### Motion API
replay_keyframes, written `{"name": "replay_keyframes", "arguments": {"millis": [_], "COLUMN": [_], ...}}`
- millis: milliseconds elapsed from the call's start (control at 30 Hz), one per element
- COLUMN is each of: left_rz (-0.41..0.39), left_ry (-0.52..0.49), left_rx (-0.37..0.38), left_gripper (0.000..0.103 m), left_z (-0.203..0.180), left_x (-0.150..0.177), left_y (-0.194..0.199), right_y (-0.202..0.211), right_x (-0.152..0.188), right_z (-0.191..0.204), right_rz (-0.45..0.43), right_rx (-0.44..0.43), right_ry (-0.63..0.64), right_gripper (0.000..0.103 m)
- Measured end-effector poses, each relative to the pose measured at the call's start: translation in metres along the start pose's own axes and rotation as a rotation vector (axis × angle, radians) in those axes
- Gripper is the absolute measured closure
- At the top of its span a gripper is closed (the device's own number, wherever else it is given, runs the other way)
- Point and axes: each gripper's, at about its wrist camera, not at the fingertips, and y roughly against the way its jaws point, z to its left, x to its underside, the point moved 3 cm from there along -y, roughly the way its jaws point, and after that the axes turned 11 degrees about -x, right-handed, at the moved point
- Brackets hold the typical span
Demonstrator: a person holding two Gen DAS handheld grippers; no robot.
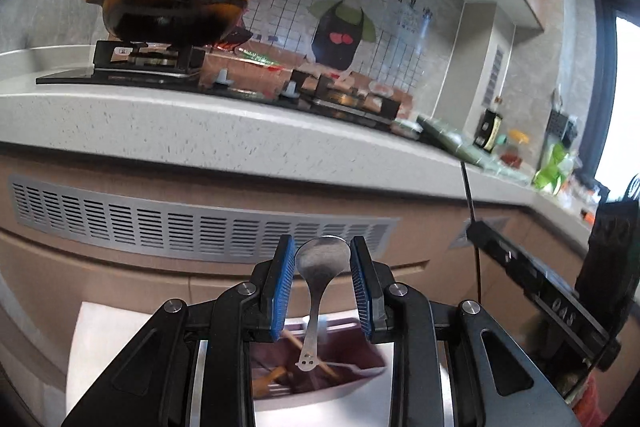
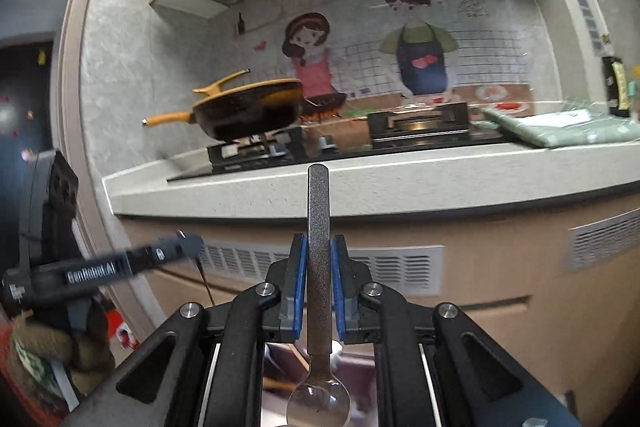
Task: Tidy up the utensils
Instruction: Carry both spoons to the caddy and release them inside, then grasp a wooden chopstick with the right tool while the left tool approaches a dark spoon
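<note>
My left gripper (image 1: 323,259) is shut on a small steel spoon (image 1: 320,261), pinched by its bowl, with the handle hanging down toward me. Below it is a dark red utensil tray (image 1: 352,367) holding wooden chopsticks (image 1: 308,351). My right gripper (image 2: 319,259) is shut on a larger spoon with a speckled grey handle (image 2: 318,227); the handle points up and its shiny bowl (image 2: 319,403) hangs below the fingers. The tray shows faintly under it in the right wrist view (image 2: 360,363). Both grippers are held in front of the kitchen cabinet.
A grey speckled countertop (image 1: 180,123) carries a gas hob with a yellow-handled pan (image 1: 168,7). Vent grilles (image 1: 192,227) line the cabinet front. Bottles and bags (image 1: 552,171) stand at the far right. The other gripper's body (image 2: 100,267) shows at left in the right wrist view.
</note>
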Motion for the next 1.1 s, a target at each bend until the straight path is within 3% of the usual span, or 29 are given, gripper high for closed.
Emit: {"name": "replay_keyframes", "arguments": {"millis": [133,400,500,567,667,767,900,1000,1100], "left_rz": [0.056,0.130,0.168,0.181,0.160,0.152,0.161,0.220,0.288], "left_ry": [0.010,0.057,0.075,0.062,0.039,0.034,-0.011,-0.014,-0.012], "left_rx": [-0.007,0.000,0.049,0.057,0.017,0.012,-0.066,-0.119,-0.154], "left_gripper": [0.074,0.074,0.074,0.068,0.057,0.057,0.057,0.057,0.057], "left_z": [0.014,0.030,0.029,0.026,0.024,0.025,0.039,0.058,0.074], "left_x": [0.014,0.037,0.045,0.048,0.049,0.049,0.065,0.091,0.123], "left_y": [-0.032,-0.079,-0.094,-0.096,-0.087,-0.068,-0.035,-0.015,0.001], "right_y": [-0.032,-0.094,-0.103,-0.107,-0.108,-0.086,-0.056,-0.036,-0.020], "right_x": [0.012,0.047,0.060,0.069,0.077,0.073,0.071,0.081,0.108], "right_z": [-0.014,-0.035,-0.044,-0.053,-0.062,-0.063,-0.047,-0.027,-0.006], "right_rz": [-0.015,0.042,0.051,0.090,0.190,0.180,0.219,0.276,0.389], "right_rx": [-0.007,0.012,0.033,0.039,0.016,0.052,0.061,0.045,-0.014], "right_ry": [-0.034,-0.041,-0.055,-0.100,-0.158,-0.154,-0.104,-0.031,-0.001], "right_gripper": [0.092,0.092,0.092,0.089,0.088,0.085,0.085,0.085,0.085]}}
